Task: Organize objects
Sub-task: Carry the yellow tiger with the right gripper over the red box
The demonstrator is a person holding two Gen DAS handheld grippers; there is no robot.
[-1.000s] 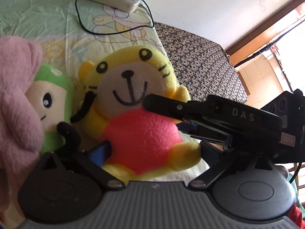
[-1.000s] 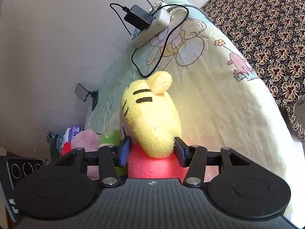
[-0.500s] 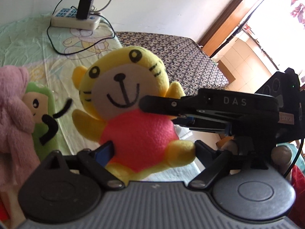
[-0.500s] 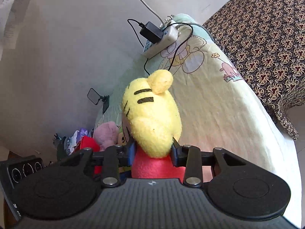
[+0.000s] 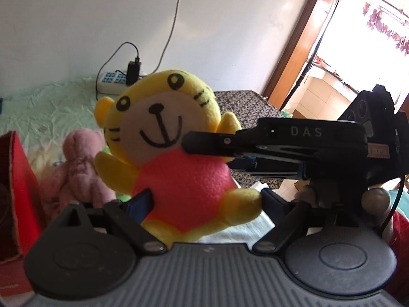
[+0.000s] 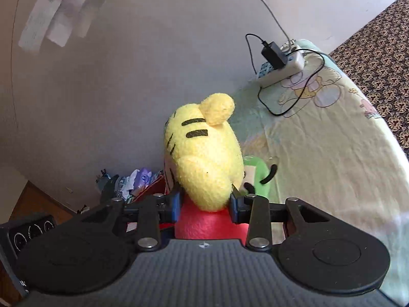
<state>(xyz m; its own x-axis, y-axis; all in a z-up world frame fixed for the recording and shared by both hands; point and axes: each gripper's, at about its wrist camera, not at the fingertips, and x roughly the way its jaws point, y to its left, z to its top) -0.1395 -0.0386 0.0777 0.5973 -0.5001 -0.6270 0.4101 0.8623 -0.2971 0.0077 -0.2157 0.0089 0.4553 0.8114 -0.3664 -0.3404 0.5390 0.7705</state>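
The tiger toy (image 5: 179,179) is held by both grippers. The left gripper (image 5: 204,202) has its jaws closed on the red body, and the right gripper (image 6: 204,206) grips the neck. A pink toy (image 5: 76,171) is seen at 9 o'clock, on the bed (image 6: 319,153).

Yellow tiger plush (image 5: 176,151), red belly, upright, aloft.

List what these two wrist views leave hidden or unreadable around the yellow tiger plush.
- Left wrist view: the right gripper crosses the yellow tiger plush, hiding its neck and one arm.
- Left wrist view: the green plush is almost wholly behind the tiger.
- Left wrist view: the red box is cut off by the left edge.
- Right wrist view: the tiger's face is turned away; only its back shows.
- Right wrist view: the clutter by the wall is too small to identify.
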